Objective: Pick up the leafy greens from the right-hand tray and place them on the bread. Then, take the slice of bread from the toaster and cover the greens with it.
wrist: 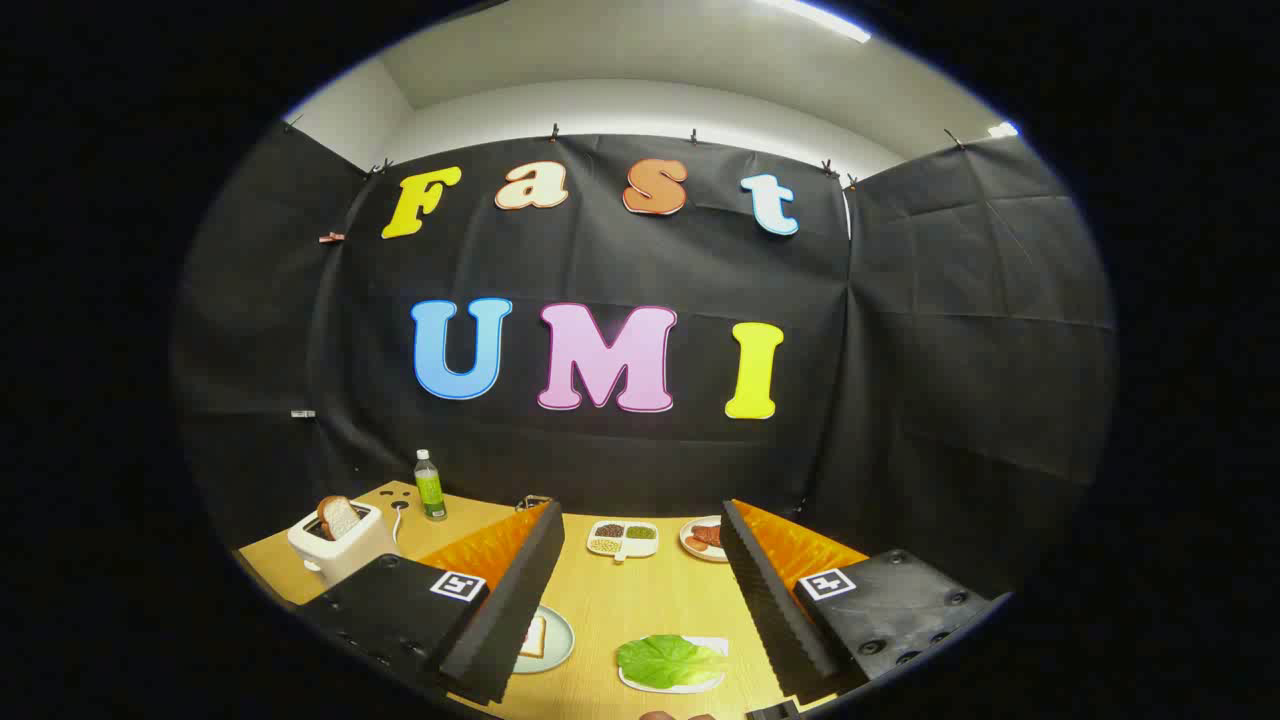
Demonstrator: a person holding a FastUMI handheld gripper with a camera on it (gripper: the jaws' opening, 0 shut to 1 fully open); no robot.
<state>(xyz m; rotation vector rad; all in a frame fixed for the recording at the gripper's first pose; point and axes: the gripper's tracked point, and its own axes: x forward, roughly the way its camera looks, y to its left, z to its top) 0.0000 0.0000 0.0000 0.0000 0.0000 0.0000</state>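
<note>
The gripper [640, 590] is hanging with fingers spread wide and released, the green leafy lettuce [668, 660] lying on its white tray [712, 644] between them, nothing grasped

A table [640, 610] of pale wood-look board, smooth and matt; a toaster [340, 545] of smooth cream plastic holding porous bread [338, 516]; a clear plastic bottle [430, 486]; glossy plates [548, 640] (probably ceramic); a crinkled, slightly shiny lettuce leaf [668, 660]; the gripper [640, 610], fingers spread apart, shows ribbed matt pads [512, 600].
</note>
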